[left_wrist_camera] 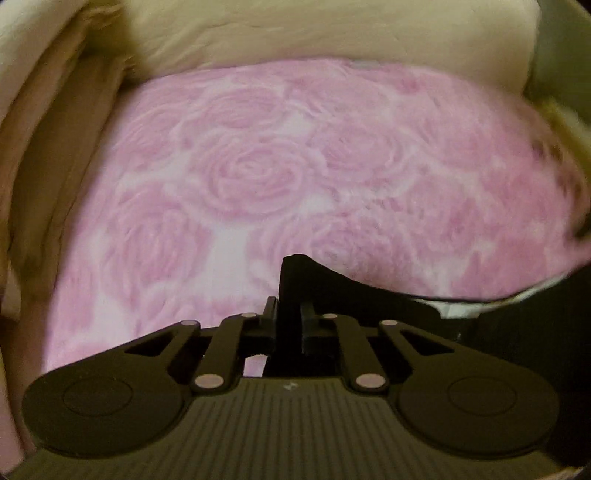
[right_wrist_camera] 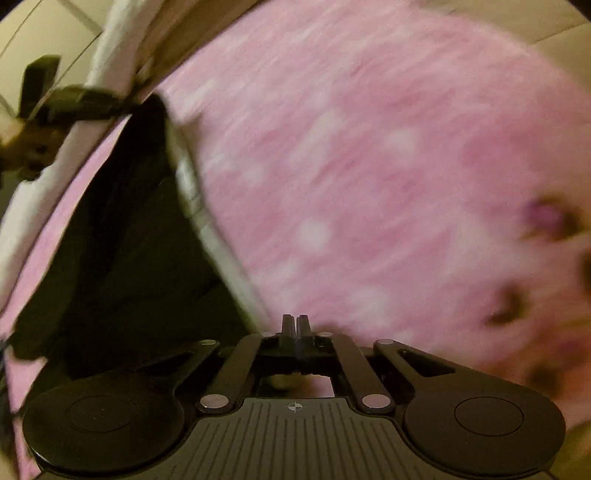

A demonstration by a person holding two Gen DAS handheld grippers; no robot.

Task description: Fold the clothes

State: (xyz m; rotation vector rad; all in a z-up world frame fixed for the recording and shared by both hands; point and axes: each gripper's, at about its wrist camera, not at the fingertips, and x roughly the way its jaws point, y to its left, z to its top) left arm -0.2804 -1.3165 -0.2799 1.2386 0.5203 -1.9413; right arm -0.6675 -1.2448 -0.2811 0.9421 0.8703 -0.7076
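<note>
Nearest my left camera, the left gripper (left_wrist_camera: 289, 314) pinches a corner of the black garment (left_wrist_camera: 332, 291) between nearly closed jaws. My right gripper (right_wrist_camera: 295, 326) is fully closed at the garment's edge; grip unclear. The garment lies on a pink rose-patterned blanket (left_wrist_camera: 258, 177), cream bedding (left_wrist_camera: 295, 33) beyond.

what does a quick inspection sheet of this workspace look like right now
surface: pink rose-print blanket covers the work area.
job's things: black garment with a pale edge lies on the blanket.
clutter: blurred dark and purple spots at the right edge of the right wrist view, cannot tell what.
grippers: left gripper has its fingers shut on a black garment fold; right gripper is shut, no grip clearly visible.
cables: nothing seen.
surroundings: cream bedding behind the blanket.
</note>
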